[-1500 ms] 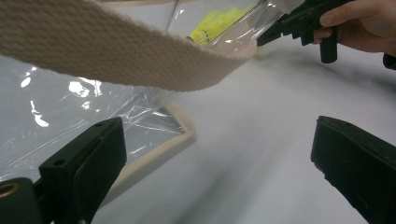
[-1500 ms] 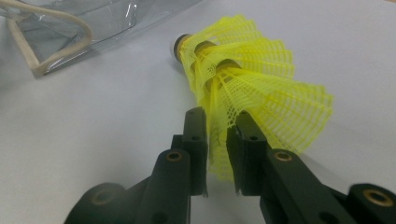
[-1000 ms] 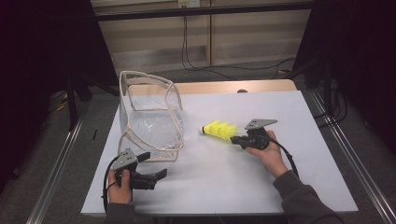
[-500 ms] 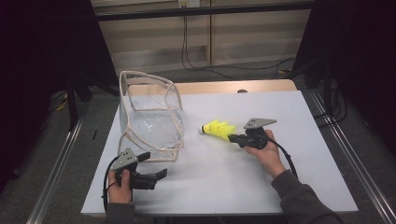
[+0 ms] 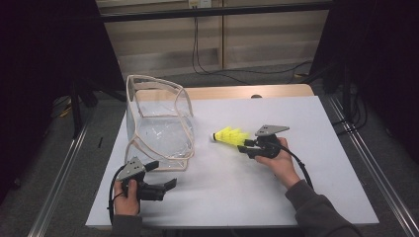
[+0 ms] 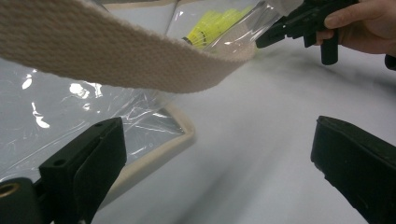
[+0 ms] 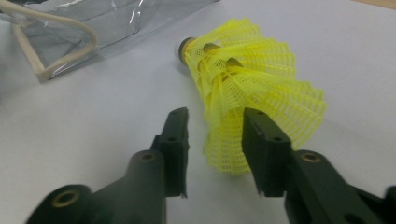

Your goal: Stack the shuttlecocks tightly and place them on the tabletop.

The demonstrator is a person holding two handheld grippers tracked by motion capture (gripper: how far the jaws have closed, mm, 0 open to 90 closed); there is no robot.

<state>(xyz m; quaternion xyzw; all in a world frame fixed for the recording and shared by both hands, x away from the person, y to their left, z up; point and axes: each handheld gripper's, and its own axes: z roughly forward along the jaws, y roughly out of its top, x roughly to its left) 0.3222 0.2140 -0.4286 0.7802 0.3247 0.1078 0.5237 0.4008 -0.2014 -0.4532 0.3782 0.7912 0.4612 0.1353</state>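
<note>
A yellow plastic shuttlecock (image 5: 230,137) (image 7: 252,88) lies on its side on the white table, cork toward the bag. My right gripper (image 5: 243,146) (image 7: 215,135) sits low at its skirt. Its jaws have just been opening, and the skirt's rim stands loosely between them with a gap at the left jaw. A clear plastic bag (image 5: 158,128) (image 6: 70,102) with beige webbing trim stands at the left. My left gripper (image 5: 165,173) (image 6: 215,154) rests by the bag's near corner, jaws wide open with nothing between them. The shuttlecock (image 6: 210,25) is visible through the bag's film.
A beige strap (image 6: 116,56) of the bag arches across the left gripper view. The white table sheet (image 5: 296,197) spreads to the right and front of both hands. A wooden edge (image 5: 247,92) runs behind it, and metal rails flank the table.
The right gripper's jaws have parted a little at the shuttlecock's skirt. Both hands, the shuttlecock and the bag stay where they were.
</note>
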